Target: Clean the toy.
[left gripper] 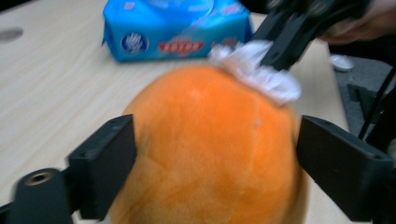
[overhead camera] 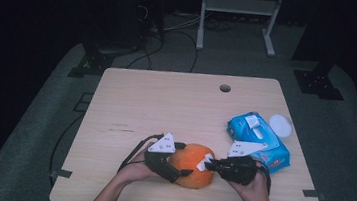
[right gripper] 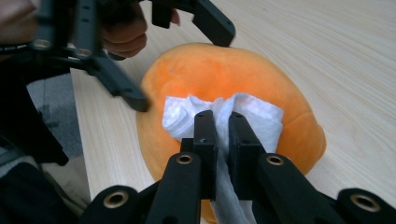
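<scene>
A round orange plush (overhead camera: 190, 168) lies near the table's front edge. My left gripper (overhead camera: 180, 163) reaches over it from the left. In the left gripper view its two black jaws straddle the plush (left gripper: 205, 149) at its widest part without squeezing it, so the left gripper (left gripper: 212, 135) is open. From the right, my right gripper (overhead camera: 208, 165) is shut on a crumpled white wipe (right gripper: 180, 114), and the wipe (left gripper: 254, 70) rests against the top of the plush (right gripper: 224, 74). The right gripper (right gripper: 223, 119) pinches the wipe between its tips.
A blue pack of wet wipes (overhead camera: 263, 139) lies at the right of the wooden table (overhead camera: 166, 104), with a small white lid (overhead camera: 280, 125) beside it. A cable hole (overhead camera: 225, 88) is near the far edge. A metal stand is on the floor beyond.
</scene>
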The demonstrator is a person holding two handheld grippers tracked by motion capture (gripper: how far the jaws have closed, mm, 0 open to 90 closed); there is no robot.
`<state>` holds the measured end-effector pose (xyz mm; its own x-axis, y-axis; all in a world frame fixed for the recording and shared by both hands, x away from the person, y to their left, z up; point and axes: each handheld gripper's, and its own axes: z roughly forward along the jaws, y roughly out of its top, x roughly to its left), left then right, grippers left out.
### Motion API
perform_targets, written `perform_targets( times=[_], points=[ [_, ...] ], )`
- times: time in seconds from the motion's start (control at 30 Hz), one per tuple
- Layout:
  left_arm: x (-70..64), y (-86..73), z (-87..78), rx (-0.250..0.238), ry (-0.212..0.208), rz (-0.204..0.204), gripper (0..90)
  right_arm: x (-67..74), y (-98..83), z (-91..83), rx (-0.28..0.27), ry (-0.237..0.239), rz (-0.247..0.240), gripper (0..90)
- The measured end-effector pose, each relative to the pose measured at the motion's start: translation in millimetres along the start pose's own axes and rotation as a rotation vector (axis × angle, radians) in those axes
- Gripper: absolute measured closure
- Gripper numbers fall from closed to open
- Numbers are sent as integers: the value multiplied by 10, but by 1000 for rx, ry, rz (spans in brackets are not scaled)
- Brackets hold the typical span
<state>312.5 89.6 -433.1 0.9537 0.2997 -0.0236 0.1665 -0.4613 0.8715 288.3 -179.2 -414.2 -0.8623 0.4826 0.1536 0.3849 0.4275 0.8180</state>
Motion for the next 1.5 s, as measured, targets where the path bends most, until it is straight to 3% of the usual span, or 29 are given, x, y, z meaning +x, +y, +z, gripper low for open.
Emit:
perform_targets(
  times=[0.03, 0.07, 0.1, 0.17, 0.27, 0.4, 0.47, 0.6, 0.7, 0.87, 0.9, 0.97, 1.03, 1.07, 1.1, 1.17, 1.2, 1.3, 1.4, 1.5],
  points=[
    [-13, -19, 19, 5, -4, 14, 158, 8, 3, 8, 1, -1, -1, 827],
    [-74, 8, 41, 17, 11, 67, 208, 34, 27, 16, 3, -14, -7, 827],
    [-74, 8, 41, 17, 11, 67, 213, 60, 39, 17, 4, -25, -24, 827],
    [-138, 56, 45, 38, 18, 131, 219, 116, 57, 23, 3, -32, -49, 827],
    [-101, 42, 15, 30, 13, 123, 224, 114, 59, 12, 9, -33, -55, 828],
    [-31, 33, -39, 15, 25, 86, 214, 10, 18, -22, 6, -42, -21, 829],
    [-49, 20, -12, 15, 22, 92, 219, -64, -26, -35, 10, -41, 16, 829],
    [-59, 18, -12, 18, 24, 97, 221, -112, -63, -67, 26, -70, 26, 828],
    [-79, 22, 9, 17, 26, 95, 212, -102, -57, -67, 21, -64, 27, 828],
    [-195, 101, 84, 32, 27, 145, 192, 35, 43, -45, -22, -19, -12, 827],
    [-188, 101, 78, 36, 27, 153, 181, 67, 54, -27, -7, -27, -33, 828],
    [-116, 114, 1, 20, 28, 129, 163, 29, 32, -25, -5, -11, -6, 829],
    [-44, 122, -64, 7, 62, 73, 115, -13, 5, -38, -4, -12, 11, 829],
    [-44, 122, -64, 7, 62, 73, 108, -33, -6, -48, -3, -20, 12, 829],
    [-11, 109, -80, 1, 61, 40, 108, -33, -6, -48, -3, -20, 12, 829],
    [18, 64, -61, 16, 27, 2, 183, -83, -19, -77, -12, -26, 31, 828],
    [-17, 44, -14, 31, 21, 22, 203, -75, -11, -82, -14, -29, 26, 828],
    [-55, 87, 3, 47, 31, 34, 224, -1, 23, -72, -18, -43, -4, 828],
    [-158, 146, 44, 79, 36, 72, 220, 109, 83, -65, -32, -19, -49, 828],
    [-120, 130, 30, 61, 28, 53, 201, 88, 66, -64, -29, -12, -42, 828]
  ],
)
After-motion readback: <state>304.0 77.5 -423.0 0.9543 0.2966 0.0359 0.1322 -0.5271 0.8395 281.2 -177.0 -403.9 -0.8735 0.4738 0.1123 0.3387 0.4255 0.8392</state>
